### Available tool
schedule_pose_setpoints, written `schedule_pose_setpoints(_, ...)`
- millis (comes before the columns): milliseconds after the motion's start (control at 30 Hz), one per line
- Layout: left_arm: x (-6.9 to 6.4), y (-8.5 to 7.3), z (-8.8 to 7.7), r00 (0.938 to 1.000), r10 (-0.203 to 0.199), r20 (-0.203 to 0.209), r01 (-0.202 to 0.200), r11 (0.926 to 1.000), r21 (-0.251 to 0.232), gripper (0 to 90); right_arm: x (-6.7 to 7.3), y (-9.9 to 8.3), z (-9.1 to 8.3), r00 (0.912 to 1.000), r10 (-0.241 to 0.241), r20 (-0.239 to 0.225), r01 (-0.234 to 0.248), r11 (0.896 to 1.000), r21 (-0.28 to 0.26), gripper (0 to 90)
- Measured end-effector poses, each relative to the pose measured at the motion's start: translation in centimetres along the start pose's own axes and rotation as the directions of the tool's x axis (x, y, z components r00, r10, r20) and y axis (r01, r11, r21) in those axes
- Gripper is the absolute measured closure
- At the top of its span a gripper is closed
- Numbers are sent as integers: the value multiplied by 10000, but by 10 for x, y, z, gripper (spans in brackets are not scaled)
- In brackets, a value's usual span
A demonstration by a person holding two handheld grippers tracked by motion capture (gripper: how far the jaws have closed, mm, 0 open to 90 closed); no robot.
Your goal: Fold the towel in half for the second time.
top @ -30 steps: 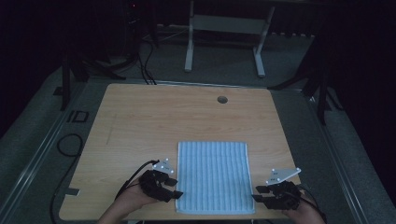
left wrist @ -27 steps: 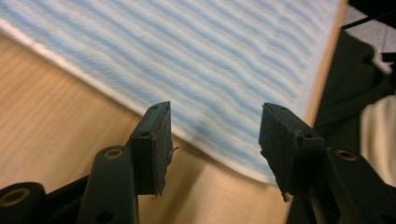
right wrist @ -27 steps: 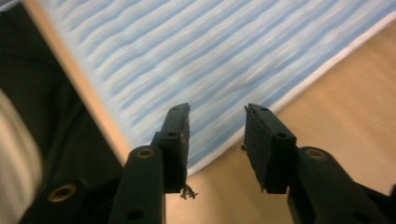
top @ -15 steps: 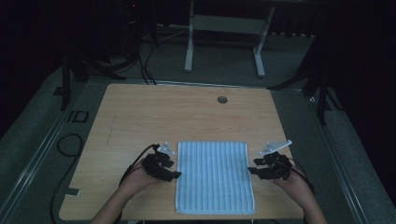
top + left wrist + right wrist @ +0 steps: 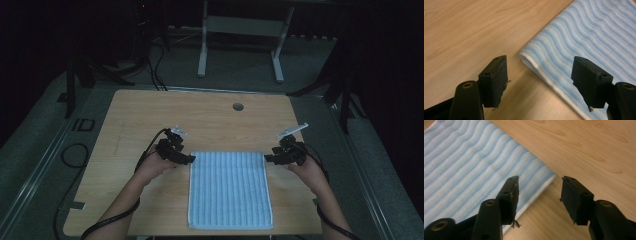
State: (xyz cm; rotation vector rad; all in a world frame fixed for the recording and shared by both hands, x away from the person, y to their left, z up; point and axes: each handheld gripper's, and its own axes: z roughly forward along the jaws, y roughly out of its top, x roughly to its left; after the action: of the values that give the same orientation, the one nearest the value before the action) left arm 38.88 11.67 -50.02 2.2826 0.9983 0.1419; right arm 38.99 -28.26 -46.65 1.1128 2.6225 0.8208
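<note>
On the desk (image 5: 150, 120), left gripper (image 5: 539, 75) and right gripper (image 5: 539, 195) hover wide open and empty at the striped blue towel's (image 5: 230, 187) far corners

Both hands have moved forward along the towel's (image 5: 230, 190) sides: the left tool (image 5: 190, 159) and right tool (image 5: 268, 158), earlier at its near corners, now flank its far corners, jaws apart.
</note>
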Motion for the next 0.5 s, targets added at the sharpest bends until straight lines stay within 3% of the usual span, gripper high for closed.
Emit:
schedule_pose_setpoints(233,6,9,19,10000,-27,59,25,9996,275,302,-17,14,22,9978,657,-9,-656,9970,422,389)
schedule_pose_setpoints(500,6,12,36,9997,82,248,-95,9984,557,360,-28,18,39,9929,1187,-28,-1181,9902,748,376)
